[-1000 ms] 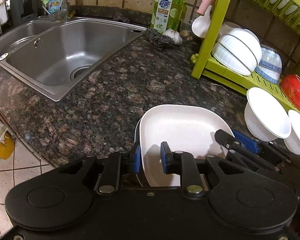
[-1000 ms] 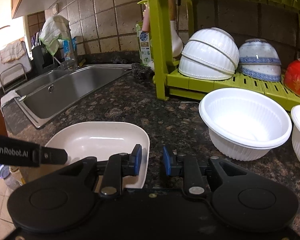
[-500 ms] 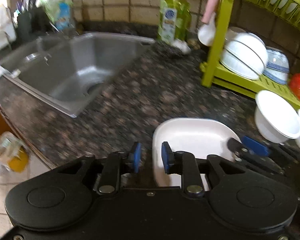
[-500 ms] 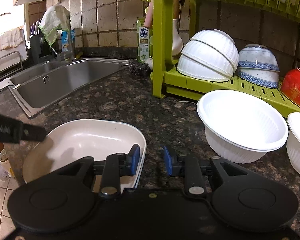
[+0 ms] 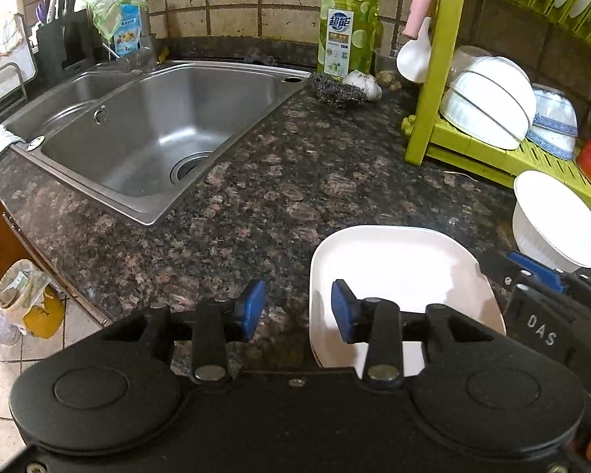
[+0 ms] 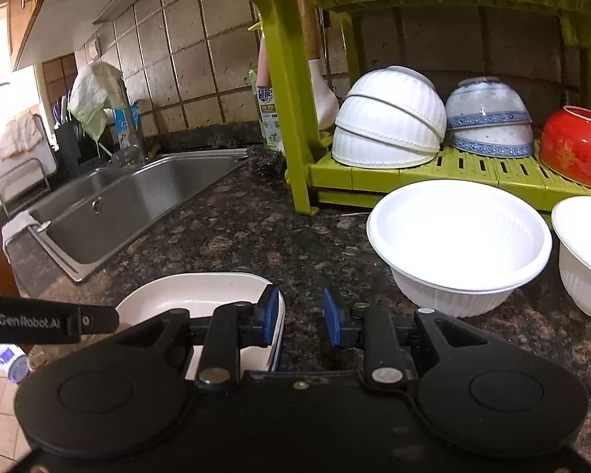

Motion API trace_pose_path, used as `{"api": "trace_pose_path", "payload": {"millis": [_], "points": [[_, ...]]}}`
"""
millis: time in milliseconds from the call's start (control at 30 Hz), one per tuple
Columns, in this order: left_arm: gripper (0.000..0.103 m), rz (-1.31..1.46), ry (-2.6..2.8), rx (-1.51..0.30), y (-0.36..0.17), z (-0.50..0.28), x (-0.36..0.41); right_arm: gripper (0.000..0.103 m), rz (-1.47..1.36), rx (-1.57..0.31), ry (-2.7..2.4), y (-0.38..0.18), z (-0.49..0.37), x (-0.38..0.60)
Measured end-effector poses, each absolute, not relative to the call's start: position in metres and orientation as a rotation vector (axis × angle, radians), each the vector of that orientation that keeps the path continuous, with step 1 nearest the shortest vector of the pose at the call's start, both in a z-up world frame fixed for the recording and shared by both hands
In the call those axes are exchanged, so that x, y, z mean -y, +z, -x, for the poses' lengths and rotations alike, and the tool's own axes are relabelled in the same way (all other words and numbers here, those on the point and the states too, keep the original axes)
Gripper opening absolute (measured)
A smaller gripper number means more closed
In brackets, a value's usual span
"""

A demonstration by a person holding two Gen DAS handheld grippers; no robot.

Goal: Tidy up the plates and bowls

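Observation:
A cream square plate [image 5: 394, 268] [image 6: 201, 295] lies flat on the granite counter near its front edge. My left gripper [image 5: 297, 309] is open, and its two blue pads straddle the plate's left rim without clamping it. At the opposite rim my right gripper [image 6: 299, 315] is also open, one pad over the plate's inside and the other over bare counter. A white ribbed bowl [image 6: 453, 244] [image 5: 551, 228] stands upright to the right of the plate, with a second white bowl [image 6: 587, 252] beside it.
The green dish rack [image 6: 433, 173] at the back right holds upturned white bowls [image 6: 390, 118], blue-patterned bowls [image 6: 488, 118] and a red bowl [image 6: 575, 146]. The steel sink [image 5: 157, 130] is to the left, and a soap bottle [image 5: 344, 43] stands against the wall. The counter drops off at the front left.
My left gripper's fingers have spread wider and its view has shifted left, so the plate now sits further right. The right gripper's fingers parted slightly.

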State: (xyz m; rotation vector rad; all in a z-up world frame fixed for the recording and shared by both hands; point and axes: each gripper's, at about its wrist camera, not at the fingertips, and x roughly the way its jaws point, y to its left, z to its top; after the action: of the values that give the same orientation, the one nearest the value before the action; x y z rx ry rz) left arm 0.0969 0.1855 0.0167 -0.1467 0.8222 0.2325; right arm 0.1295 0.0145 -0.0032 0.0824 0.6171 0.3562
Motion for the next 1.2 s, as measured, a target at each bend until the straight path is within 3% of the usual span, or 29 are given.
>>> {"api": "trace_pose_path", "payload": {"millis": [533, 900, 1200], "points": [[0.049, 0.015, 0.227, -0.738, 0.019, -0.075, -0.143, 0.027, -0.075, -0.567, 0.366, 0.01, -0.096, 0.004], [0.049, 0.032, 0.255, -0.76, 0.001, -0.055, -0.135, 0.027, -0.096, -0.532, 0.347, 0.026, -0.077, 0.036], [0.049, 0.085, 0.231, -0.696, 0.016, -0.052, -0.118, 0.031, -0.097, -0.428, 0.292, 0.053, -0.034, 0.094]]}}
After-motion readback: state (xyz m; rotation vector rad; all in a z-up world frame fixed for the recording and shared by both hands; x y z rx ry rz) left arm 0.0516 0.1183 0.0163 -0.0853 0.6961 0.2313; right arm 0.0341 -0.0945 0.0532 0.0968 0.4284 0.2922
